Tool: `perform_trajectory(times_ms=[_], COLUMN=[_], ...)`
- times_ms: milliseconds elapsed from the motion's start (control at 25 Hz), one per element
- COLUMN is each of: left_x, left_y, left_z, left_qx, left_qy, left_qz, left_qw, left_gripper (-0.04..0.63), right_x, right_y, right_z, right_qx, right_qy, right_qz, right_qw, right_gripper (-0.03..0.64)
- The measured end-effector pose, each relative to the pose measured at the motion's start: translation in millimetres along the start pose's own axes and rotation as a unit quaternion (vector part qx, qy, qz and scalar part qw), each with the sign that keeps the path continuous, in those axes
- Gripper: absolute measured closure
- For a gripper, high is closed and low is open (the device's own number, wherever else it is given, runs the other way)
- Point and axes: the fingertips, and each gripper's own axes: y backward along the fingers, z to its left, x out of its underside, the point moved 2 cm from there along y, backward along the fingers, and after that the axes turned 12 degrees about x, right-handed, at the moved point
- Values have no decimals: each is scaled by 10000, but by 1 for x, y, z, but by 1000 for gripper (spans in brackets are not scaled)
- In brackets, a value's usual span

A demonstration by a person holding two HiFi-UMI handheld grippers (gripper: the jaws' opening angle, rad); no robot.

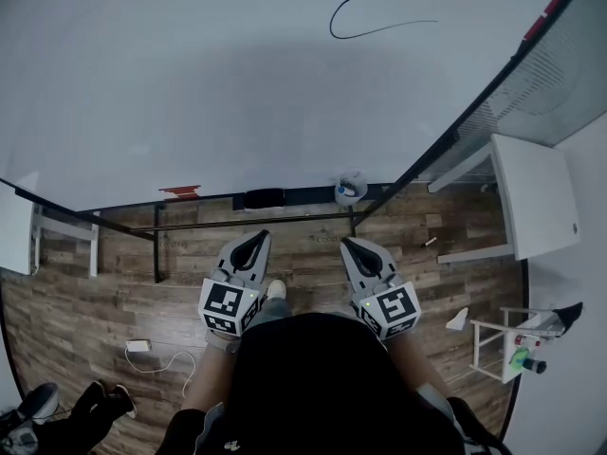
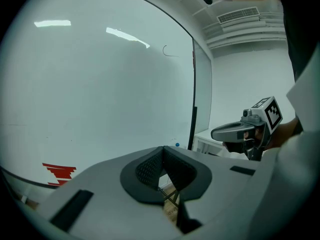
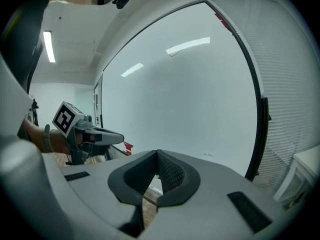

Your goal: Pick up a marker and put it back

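Note:
A large whiteboard (image 1: 237, 83) fills the far side and carries one thin black curved line (image 1: 365, 27). On its bottom ledge stand a small round holder with something blue in it (image 1: 349, 190), a black eraser (image 1: 264, 198) and a red patch (image 1: 180, 192). My left gripper (image 1: 257, 239) and right gripper (image 1: 352, 245) are held side by side short of the ledge. Both point at the board, shut and empty. In the left gripper view the pads (image 2: 150, 166) meet at the tip, with the right gripper (image 2: 235, 132) beside it. The right gripper view shows closed pads (image 3: 172, 171) and the left gripper (image 3: 102, 137).
The board stands on a black frame (image 1: 156, 245) over a wood floor. A white table (image 1: 531, 197) and a small white stand (image 1: 507, 344) are at the right by the blinds. A white charger and cable (image 1: 142, 347) lie on the floor at the left, near shoes.

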Motion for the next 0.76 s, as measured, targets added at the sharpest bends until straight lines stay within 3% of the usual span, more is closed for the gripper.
perform_trajectory(times_ms=[760], left_x=[4], left_y=[6], left_z=[-9], left_qx=[6], left_qy=[33], left_qz=[109], left_qw=[9999], left_gripper=[575], right_x=[1], right_y=[13], right_z=[2], right_qx=[96], right_qy=[-47], right_qz=[-45], right_qw=[9999], right_gripper=[589])
